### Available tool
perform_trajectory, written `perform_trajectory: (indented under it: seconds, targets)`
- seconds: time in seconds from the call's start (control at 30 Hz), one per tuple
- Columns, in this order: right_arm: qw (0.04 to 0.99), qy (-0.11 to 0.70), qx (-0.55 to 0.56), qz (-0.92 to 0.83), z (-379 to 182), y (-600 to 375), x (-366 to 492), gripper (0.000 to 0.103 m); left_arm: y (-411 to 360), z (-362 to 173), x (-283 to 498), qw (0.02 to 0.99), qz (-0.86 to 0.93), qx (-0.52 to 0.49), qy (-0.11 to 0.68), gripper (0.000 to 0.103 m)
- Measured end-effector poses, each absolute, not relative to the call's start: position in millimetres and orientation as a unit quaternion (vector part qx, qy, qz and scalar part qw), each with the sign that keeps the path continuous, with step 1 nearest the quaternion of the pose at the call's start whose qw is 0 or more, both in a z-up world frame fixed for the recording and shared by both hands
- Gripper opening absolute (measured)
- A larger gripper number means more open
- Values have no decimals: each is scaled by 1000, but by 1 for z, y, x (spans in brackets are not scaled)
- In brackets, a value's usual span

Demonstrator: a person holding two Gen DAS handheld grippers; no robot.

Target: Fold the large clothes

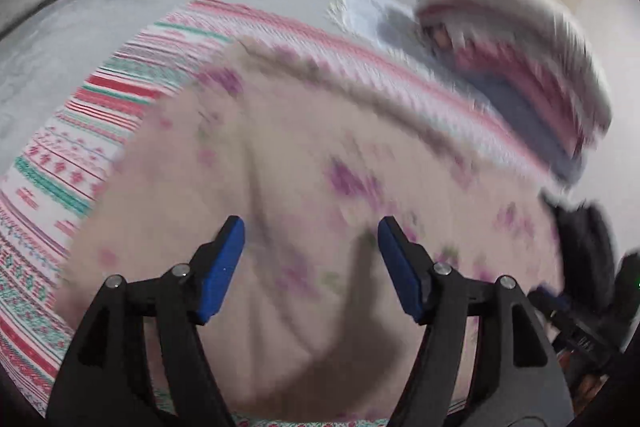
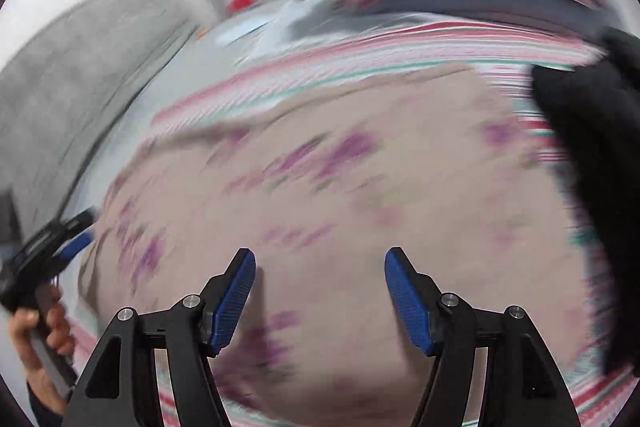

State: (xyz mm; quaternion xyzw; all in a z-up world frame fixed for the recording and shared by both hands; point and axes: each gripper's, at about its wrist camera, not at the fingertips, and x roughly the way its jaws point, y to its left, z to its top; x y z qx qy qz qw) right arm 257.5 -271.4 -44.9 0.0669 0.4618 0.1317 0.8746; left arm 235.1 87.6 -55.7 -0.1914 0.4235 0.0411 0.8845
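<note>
**Both grippers spread, hovering over floral garment**

Left gripper [image 1: 311, 227] is spread wide, blue pads [image 1: 222, 269] apart, nothing between them. Right gripper [image 2: 320, 259] is the same: jaws wide, released, holding nothing.

The garment [image 1: 304, 163], beige with purple flowers, lies flat on a striped blanket [image 1: 76, 147] in red, green and white, right under both grippers. Heavy blur; its long axis seems to run left-right across both wrist views, but which end is collar or hem I cannot tell. Its far edge [image 2: 304, 95] shows as a curved line against the blanket stripes.

A clothes pile [image 1: 520, 67] in pink, grey and white sits beyond the garment, far right in the left view. A black item [image 2: 592, 163] lies at the garment's right edge.

In the right view, the left gripper [image 2: 60, 243] shows low left, a hand [image 2: 36, 339] on its handle.
</note>
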Motion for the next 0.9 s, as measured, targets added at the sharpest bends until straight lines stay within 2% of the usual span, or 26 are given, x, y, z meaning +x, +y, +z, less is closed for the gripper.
perform_trajectory:
  seconds: [0.1, 0.23, 0.4, 0.47, 0.67, 0.9]
  targets:
    - [877, 464, 45, 116, -61, -261, 262, 69, 67, -65, 245, 892, 66, -112, 434, 71]
    - [866, 483, 54, 116, -85, -261, 285, 69, 73, -61, 247, 892, 60, -120, 431, 72]
    - [874, 474, 39, 98, -83, -251, 283, 69, 71, -45, 258, 892, 48, -117, 434, 73]
    - [879, 461, 65, 100, -76, -258, 281, 69, 62, -35, 274, 891, 37, -111, 438, 80]
    - [886, 416, 185, 90, -46, -303, 267, 69, 3, -12, 354, 882, -62, -50, 464, 81]
    - [868, 435, 216, 101, -48, -322, 266, 69, -59, -41, 436, 829, -120, 41, 544, 81]
